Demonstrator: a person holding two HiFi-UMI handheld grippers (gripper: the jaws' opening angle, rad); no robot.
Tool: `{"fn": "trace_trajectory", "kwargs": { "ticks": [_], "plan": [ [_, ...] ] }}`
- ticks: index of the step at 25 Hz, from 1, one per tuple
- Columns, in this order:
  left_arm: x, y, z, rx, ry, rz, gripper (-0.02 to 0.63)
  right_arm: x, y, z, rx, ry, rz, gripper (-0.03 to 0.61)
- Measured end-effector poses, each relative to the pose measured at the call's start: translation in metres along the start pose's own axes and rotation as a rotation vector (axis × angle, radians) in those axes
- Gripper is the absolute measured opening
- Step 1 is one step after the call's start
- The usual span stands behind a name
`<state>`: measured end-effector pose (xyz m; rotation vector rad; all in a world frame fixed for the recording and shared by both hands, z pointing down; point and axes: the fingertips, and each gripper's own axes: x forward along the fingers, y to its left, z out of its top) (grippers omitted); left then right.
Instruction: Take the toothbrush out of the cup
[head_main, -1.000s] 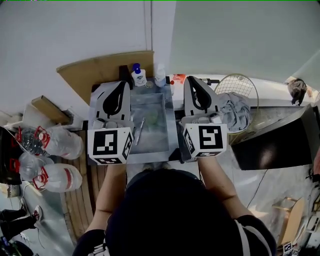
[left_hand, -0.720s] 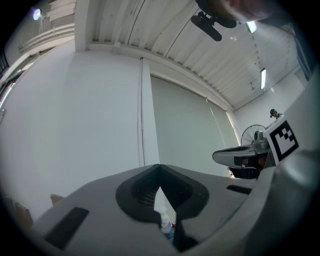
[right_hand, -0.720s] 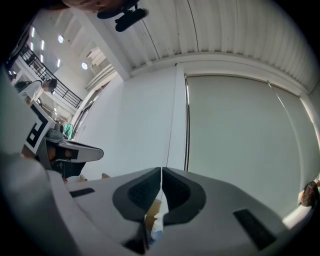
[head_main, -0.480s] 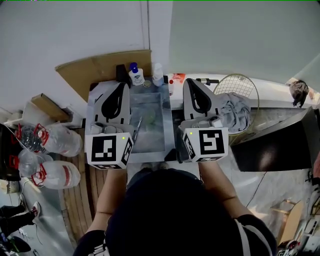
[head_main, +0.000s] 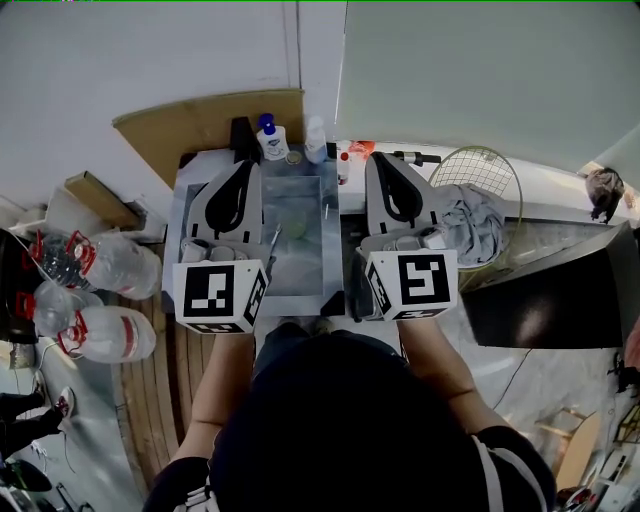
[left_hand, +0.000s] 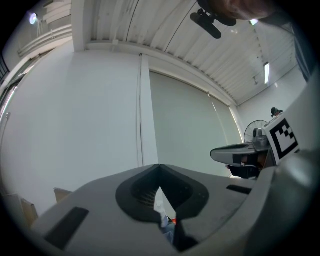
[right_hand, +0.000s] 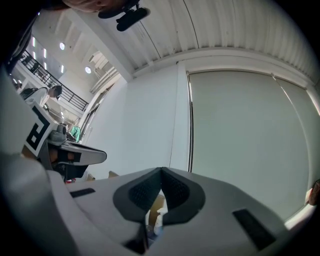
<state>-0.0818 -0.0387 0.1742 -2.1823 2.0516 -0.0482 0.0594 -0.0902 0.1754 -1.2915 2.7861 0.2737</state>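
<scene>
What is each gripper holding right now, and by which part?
Nothing: the left gripper and the right gripper both have jaws shut tip to tip, with nothing clamped between them.

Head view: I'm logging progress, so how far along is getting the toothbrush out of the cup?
Done: unclear; no cup can be made out, and a thin stick, perhaps the toothbrush, lies in the sink. In hand: nothing; the left tongs and right tongs are shut and empty, level above the sink's sides. Left: cannot be judged from here.
</scene>
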Motion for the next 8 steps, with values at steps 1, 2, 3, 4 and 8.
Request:
{"fn": "trace_trajectory", "kwargs": {
  "ticks": [1, 2, 3, 4, 8],
  "plan": [
    [-0.0001, -0.0006, -0.0012, -0.001, 0.003, 0.002, 0.022, -0.0002, -0.0004, -0.0012, 0.003, 0.002, 0.002, 0.028],
    [-0.0002, -0.0012, -0.0021, -0.001, 0.006, 0.005, 0.021, -0.0006, -0.0007, -0.0025, 0.004, 0.004, 0.005, 0.028],
    [-0.0001, -0.0019, -0.0029, -0.001, 0.008, 0.006, 0.021, -0.0011, -0.0012, -0.0038, 0.006, 0.007, 0.008, 0.028],
    [0.0004, -0.0028, -0.0035, -0.001, 0.010, 0.007, 0.021, -0.0014, -0.0018, -0.0050, 0.008, 0.009, 0.010, 0.028],
    [0.0046, -0.0062, -0.0040, 0.008, 0.012, 0.005, 0.021, -0.0011, -0.0056, -0.0084, 0.017, 0.011, 0.015, 0.028]
  ]
}}
